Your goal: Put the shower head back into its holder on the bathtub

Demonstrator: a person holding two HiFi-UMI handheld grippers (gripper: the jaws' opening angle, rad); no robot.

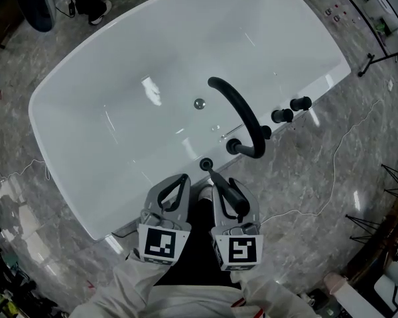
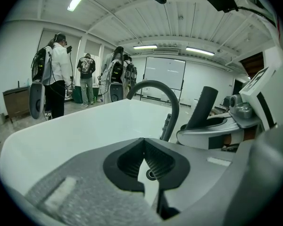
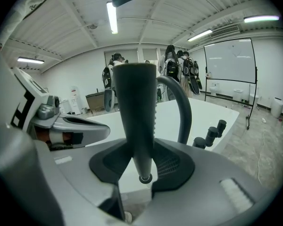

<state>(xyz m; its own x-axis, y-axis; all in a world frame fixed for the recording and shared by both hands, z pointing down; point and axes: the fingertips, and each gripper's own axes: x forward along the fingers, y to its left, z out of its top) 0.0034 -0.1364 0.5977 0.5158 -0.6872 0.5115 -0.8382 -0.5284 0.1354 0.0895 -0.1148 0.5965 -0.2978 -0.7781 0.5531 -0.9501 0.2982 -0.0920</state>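
Right gripper [image 3: 141, 147] is clamped on the black tapered shower head [image 3: 137, 102], with ribbed pads either side of the handle's narrow lower part. The handle stands near upright, its ringed tip poking out below the jaws, which looks like the right orientation for dropping tip-first into a socket. In the head view that gripper [image 1: 229, 189] and the shower head [image 1: 236, 201] sit just short of the round black holder socket [image 1: 205, 163]. The socket is set in the near rim of the white glossy bathtub [image 1: 53, 151], near the base of the black arched spout [image 1: 242, 111]. Not seated yet: tip and socket are apart. Left gripper [image 2: 142, 142] has its jaws together at the tips with nothing in them. It hangs alongside, likely just keeping clear, and the socket [image 2: 152, 174] shows through the slot under its pads. Shower head is matte, smooth and round in section, with a ridged strip down one edge. Tub is hard, slick and reflective with a curved rim, so I'd expect the tip to skate if it misses. Two black cylindrical knobs [image 1: 282, 115] stand further along the rim. Grey marble-pattern floor [image 1: 305, 177] all round.
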